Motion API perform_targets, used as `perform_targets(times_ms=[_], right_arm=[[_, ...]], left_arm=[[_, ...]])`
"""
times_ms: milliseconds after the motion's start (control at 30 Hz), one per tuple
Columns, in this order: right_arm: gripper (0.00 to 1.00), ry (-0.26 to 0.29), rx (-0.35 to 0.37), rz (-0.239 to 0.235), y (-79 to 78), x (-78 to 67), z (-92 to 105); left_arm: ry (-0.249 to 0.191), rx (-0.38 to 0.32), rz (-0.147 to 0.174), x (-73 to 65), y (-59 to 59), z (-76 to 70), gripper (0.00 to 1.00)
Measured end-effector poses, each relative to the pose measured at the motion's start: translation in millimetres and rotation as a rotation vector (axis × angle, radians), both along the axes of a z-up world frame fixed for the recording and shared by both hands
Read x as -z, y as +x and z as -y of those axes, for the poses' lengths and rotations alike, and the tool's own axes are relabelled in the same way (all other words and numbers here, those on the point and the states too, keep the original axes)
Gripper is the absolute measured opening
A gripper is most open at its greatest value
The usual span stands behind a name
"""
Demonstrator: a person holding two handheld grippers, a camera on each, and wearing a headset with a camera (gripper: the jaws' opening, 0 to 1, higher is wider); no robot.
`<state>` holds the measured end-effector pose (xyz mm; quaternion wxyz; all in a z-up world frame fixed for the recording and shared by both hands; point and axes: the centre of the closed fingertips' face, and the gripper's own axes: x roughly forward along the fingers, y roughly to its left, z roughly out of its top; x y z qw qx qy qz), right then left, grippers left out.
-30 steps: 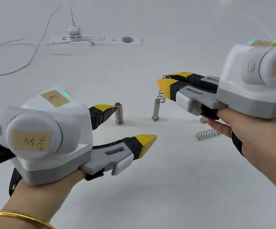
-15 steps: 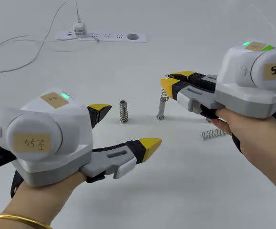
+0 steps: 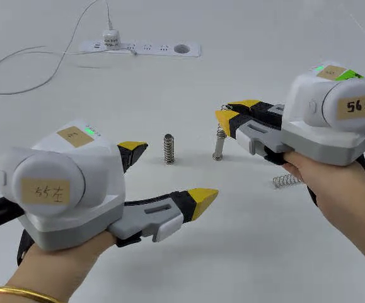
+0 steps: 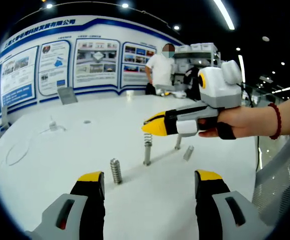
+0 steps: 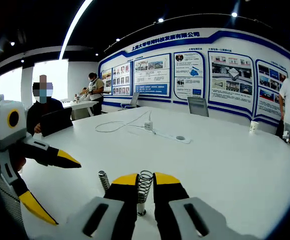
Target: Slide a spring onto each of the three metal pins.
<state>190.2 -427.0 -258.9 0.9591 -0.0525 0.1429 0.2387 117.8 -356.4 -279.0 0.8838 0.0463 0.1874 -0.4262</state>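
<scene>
While poised above the middle pin, right gripper: fingers clamped together on a spring, reaching in from the right side of the head view.
Held spring: upright between the yellow tips, lower coils at the pin's head; touching or just clear, too fine to tell.
Middle pin: upright and bare on the white table, directly under the held spring.
Finished pin: upright, already sleeved in a spring, just beside the middle pin.
Third pin: upright and bare, beyond the middle pin, below the right hand in the left gripper view.
Loose spring: lying flat on the table near the right hand.
Left gripper: fingers wide apart, holding nothing, hovering low in front of the pins.
Progress, as a judgement: one pin of three done, second about to be threaded.
Risk, misalignment: coils catching on the pin's rim if lowered off-centre, likely tipping the free-standing pin.
Risk, squeeze: spring bent or shot sideways out of the tips under too hard a pinch.
Risk, early release: spring dropped beside the pin if let go before fully over the head.
Risk, crowding: finished pin knocked over by a passing tip, given such close spacing.
</scene>
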Motion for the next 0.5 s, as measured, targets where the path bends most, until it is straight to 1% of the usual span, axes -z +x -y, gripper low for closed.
perform_targets(times_ms=[100, 233, 267, 300, 333, 400, 500], right_arm=[[0.12, -0.003, 0.001, 0.002, -0.6, 2.3, -0.6], [0.12, -0.021, 0.006, 0.0, -2.7, 7.1, -2.3], [0.12, -0.023, 0.005, 0.006, -3.2, 6.9, -2.8], [0.12, -0.038, 0.004, 0.009, -3.4, 8.1, -3.0], [0.12, -0.058, 0.003, 0.0, -3.9, 11.0, -2.6], [0.12, -0.056, 0.001, -0.006, -4.7, 14.4, -3.6], [0.12, -0.07, 0.0, -0.025, -6.8, 22.2, -3.3]], left_arm=[[0.0, -0.002, -0.004, 1.1, 0.1, -0.3, 0.75], [0.003, -0.003, -0.005, 2.1, 0.0, -0.9, 0.75], [0.002, -0.002, -0.006, 2.1, -0.1, -0.8, 0.75], [0.003, -0.003, -0.006, 2.3, -0.1, -1.0, 0.75], [0.004, -0.003, -0.004, 2.2, 0.1, -1.1, 0.75], [0.005, -0.002, -0.005, 2.2, 0.1, -1.1, 0.75], [0.006, -0.002, -0.004, 2.2, -0.2, -1.2, 0.75]])
